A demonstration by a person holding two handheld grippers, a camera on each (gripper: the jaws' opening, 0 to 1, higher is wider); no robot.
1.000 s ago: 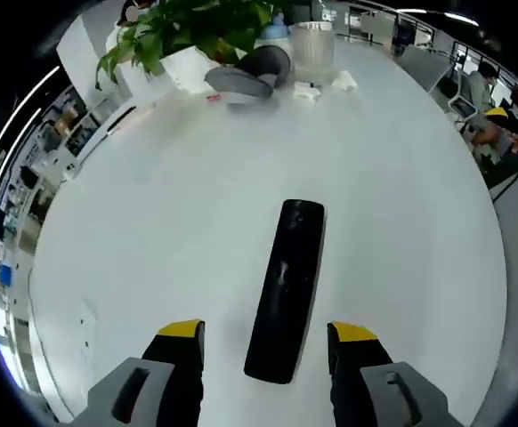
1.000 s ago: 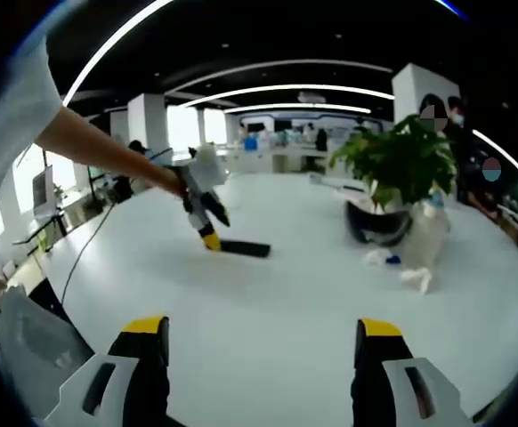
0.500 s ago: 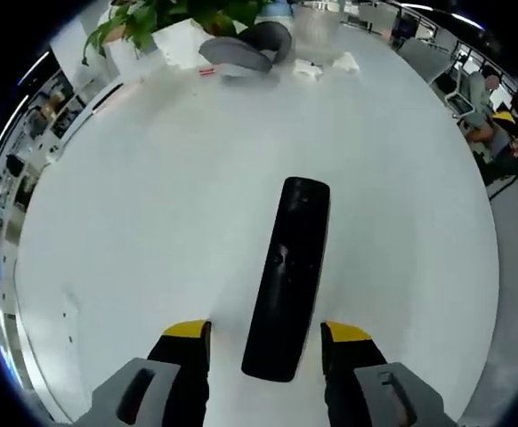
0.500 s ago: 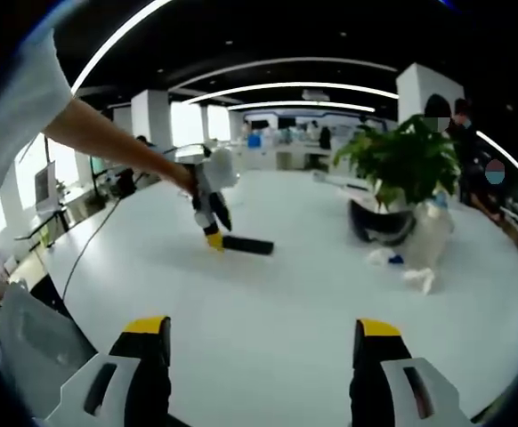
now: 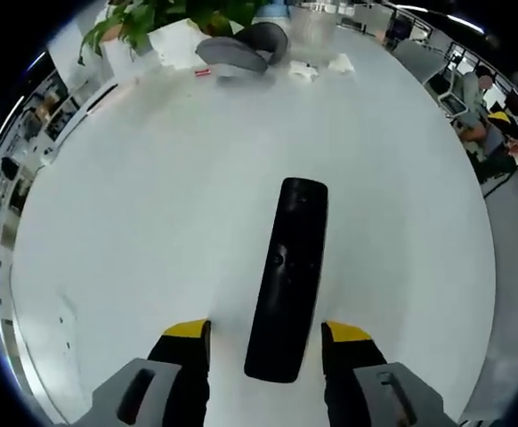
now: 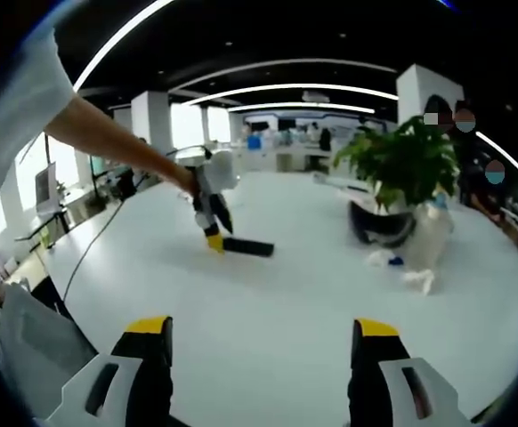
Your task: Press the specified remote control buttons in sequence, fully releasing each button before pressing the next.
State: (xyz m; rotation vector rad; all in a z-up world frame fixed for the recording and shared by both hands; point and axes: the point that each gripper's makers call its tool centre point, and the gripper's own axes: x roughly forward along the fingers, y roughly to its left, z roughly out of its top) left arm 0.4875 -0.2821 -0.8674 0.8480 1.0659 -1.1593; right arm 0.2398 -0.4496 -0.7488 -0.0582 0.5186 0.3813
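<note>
A long black remote [image 5: 287, 276] lies flat on the round white table [image 5: 134, 222], pointing away from me. My left gripper [image 5: 266, 334] is open and straddles the remote's near end; the right fingertip [image 5: 346, 333] is close beside it and a gap stays on the left side. In the right gripper view, the left gripper [image 6: 213, 218] tilts down over the end of the remote [image 6: 246, 246], held by a person's arm [image 6: 108, 133]. My right gripper [image 6: 261, 334] hovers open above bare table, well short of the remote, with nothing between its fingers.
A potted plant [image 6: 401, 160], a dark grey helmet-like object [image 6: 376, 227], a clear plastic container [image 6: 430, 233] and crumpled tissues [image 6: 416, 277] cluster at the table's far side. People sit beyond the table's edge [image 5: 486, 116]. A cable [image 6: 94, 240] trails off the table's left.
Over the last second the left gripper has come in closer over the remote's near end and its jaws have narrowed a little. The right gripper has barely moved.
</note>
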